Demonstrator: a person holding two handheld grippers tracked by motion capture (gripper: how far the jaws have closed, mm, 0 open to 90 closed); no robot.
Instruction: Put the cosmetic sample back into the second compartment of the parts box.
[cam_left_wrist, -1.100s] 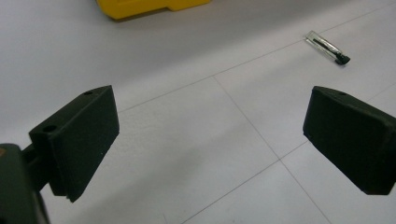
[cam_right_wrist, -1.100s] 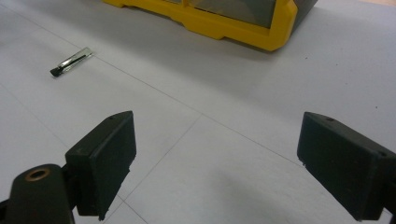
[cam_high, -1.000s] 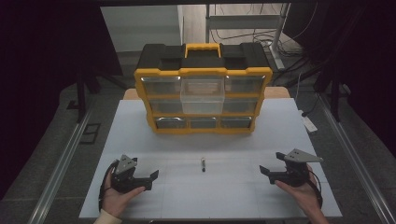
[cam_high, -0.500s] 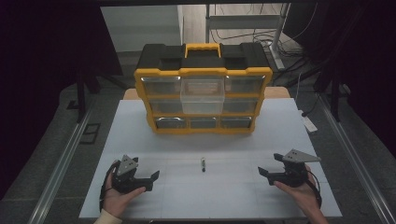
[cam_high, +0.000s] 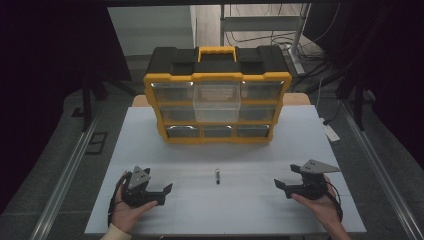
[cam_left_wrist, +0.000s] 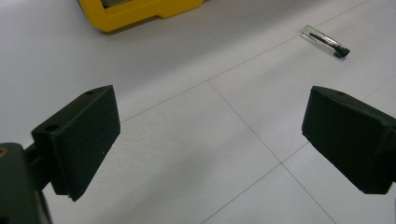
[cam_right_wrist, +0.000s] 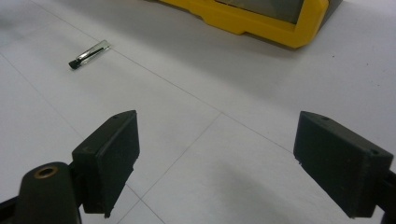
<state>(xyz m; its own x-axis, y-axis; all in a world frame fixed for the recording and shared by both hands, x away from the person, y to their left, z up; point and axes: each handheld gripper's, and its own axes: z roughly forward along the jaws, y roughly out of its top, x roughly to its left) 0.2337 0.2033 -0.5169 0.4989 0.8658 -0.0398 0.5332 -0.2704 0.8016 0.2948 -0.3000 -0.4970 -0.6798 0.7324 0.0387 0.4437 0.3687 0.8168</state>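
Observation:
A small clear vial with a black cap (cam_high: 217, 176) lies on the white table (cam_high: 150, 145), midway between my two grippers. It also lies ahead of the jaws at the upper right in the left gripper view (cam_left_wrist: 327, 41) and at the upper left in the right gripper view (cam_right_wrist: 89, 54). My left gripper (cam_high: 165, 192) rests near the front left, open and empty (cam_left_wrist: 210, 112). My right gripper (cam_high: 282, 188) sits at the front right, open (cam_right_wrist: 217, 140); its jaws have just been closing a little, with nothing between them.
A yellow and black organiser case (cam_high: 217, 100) with several clear drawers stands upright at the back of the table; its middle top drawer juts forward. Its yellow base edge lies beyond the jaws in both gripper views (cam_left_wrist: 140, 11) (cam_right_wrist: 261, 21). Dark floor surrounds the table.

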